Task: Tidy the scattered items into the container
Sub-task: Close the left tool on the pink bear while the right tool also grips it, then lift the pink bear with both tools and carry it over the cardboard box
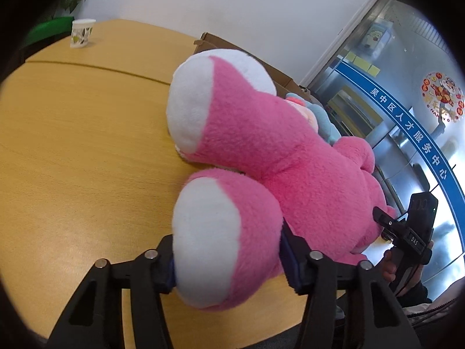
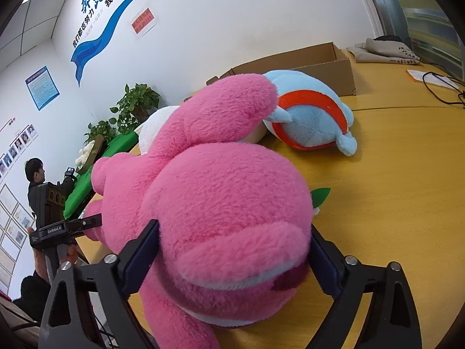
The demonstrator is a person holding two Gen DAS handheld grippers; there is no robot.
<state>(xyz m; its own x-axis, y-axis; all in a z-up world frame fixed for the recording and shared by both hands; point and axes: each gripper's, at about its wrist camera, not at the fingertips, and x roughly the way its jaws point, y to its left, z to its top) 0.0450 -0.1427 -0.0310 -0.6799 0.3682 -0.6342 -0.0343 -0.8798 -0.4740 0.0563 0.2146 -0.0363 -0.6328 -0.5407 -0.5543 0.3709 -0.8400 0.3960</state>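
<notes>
the left gripper (image 1: 229,264) has its pads pressed into one foot of the pink bear (image 1: 261,151), squeezing the soft pink-and-white paw between them, while the right gripper (image 2: 235,250) stands wide around the bear's head with both pads against the plush, so the toy is taken at its two ends. that makes sense for something this big and floppy: one grip alone would probably let the far end sag and drag, whereas a hold at foot and head should let it be lifted level. the bear lies on its side on the wooden table (image 1: 72,133), its other foot raised toward the far edge. just beyond it, touching or nearly touching its arm, lies a blue plush toy (image 2: 314,116) with an orange band, not yet put away. behind both sits the open cardboard box (image 2: 328,67), which i take to be the container; the bear lies between the grippers and the box, so the carry looks short. a paper cup (image 1: 82,32) stands well apart near the table's far corner. in the background a person stands by a green-covered table.
</notes>
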